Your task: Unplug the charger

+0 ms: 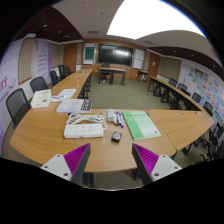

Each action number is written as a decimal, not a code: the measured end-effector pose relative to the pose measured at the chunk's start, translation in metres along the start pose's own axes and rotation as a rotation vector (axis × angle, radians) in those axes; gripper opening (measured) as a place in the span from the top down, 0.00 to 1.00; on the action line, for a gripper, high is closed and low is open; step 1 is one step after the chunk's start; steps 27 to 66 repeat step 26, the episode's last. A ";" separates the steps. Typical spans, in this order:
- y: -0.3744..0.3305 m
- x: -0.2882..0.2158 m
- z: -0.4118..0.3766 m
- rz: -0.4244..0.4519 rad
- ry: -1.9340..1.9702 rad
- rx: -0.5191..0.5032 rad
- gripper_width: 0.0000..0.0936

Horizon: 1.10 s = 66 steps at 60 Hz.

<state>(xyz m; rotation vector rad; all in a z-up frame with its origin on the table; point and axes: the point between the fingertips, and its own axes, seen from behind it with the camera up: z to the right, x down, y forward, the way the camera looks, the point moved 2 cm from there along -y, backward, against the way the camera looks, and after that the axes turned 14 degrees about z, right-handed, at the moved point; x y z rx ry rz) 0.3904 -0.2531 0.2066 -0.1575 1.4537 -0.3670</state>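
- I judge this to be the approach step: my gripper (pixel 110 158) hangs high above the near edge of the long, curved wooden conference table (pixel 45 135) and nothing is grasped yet.
- The jaws stand wide apart, with only bare tabletop between the purple-padded fingers (pixel 77 160); they touch nothing.
- The thing I take for the task's own is the white power strip with a white plug and cable (pixel 84 124), lying flat beyond the fingers near the table's near edge, left of the middle. Which plug is the charger I cannot make out from here.
- Just right of it lies a small dark device (pixel 116 136), and beside that a green sheet of paper (pixel 141 124).
- Farther along the table's left side sit white boxes and papers (pixel 66 100).
- Pose: the gripper is level, pointing forward down the room and tipped slightly down.
- Next, I think, I must lower and move forward-left, line the fingers either side of the plug body, then close and pull straight up; the strip may lift with it.
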 end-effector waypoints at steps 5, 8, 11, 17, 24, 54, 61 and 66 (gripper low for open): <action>-0.036 -0.003 -0.005 -0.003 0.003 0.010 0.09; -0.054 -0.005 -0.007 0.004 0.001 0.012 0.08; -0.068 -0.006 -0.008 0.010 -0.003 0.017 0.09; -0.089 -0.009 -0.008 0.016 -0.011 0.017 0.09; -0.100 -0.010 -0.010 0.019 -0.029 0.015 0.09; -0.101 -0.010 -0.011 0.020 -0.031 0.011 0.09; -0.101 -0.010 -0.011 0.020 -0.031 0.011 0.09; -0.101 -0.010 -0.011 0.020 -0.031 0.011 0.09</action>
